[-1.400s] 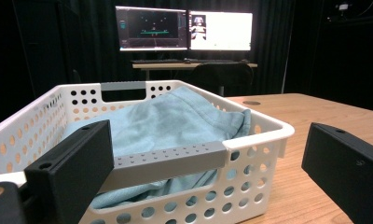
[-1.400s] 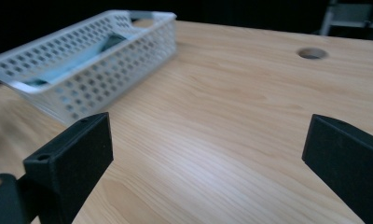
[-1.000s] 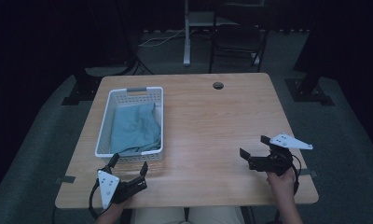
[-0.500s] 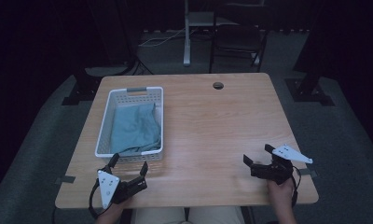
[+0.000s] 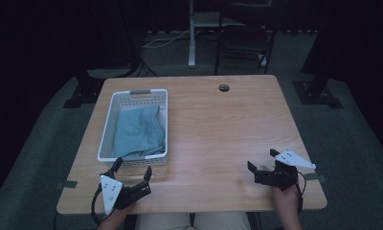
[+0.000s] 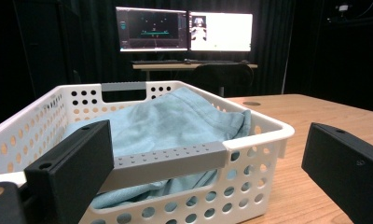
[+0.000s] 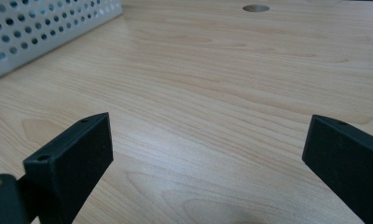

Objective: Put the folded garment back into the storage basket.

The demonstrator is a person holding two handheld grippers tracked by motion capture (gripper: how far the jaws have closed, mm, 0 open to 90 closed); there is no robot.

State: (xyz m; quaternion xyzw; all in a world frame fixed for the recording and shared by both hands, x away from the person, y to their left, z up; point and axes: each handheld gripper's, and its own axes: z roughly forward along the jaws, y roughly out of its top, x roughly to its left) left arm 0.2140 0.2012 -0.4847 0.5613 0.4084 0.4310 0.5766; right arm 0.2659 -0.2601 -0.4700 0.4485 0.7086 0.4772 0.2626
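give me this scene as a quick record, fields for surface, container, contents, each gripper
surface: wooden table
container: white perforated basket, on the table's left half
contents: crumpled light blue cloth
left gripper: open, just short of the basket's near end, holding nothing
right gripper: open, low over bare wood near the right front edge

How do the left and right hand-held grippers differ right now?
The left hand-held gripper sits at the table's near-left edge, right up against the white perforated plastic basket holding light blue cloth; the right hand-held gripper sits near-right over bare light wooden table, far from the basket. The left one's jaws flank the basket's grey handle; the right one's frame only wood. Both are open and empty.
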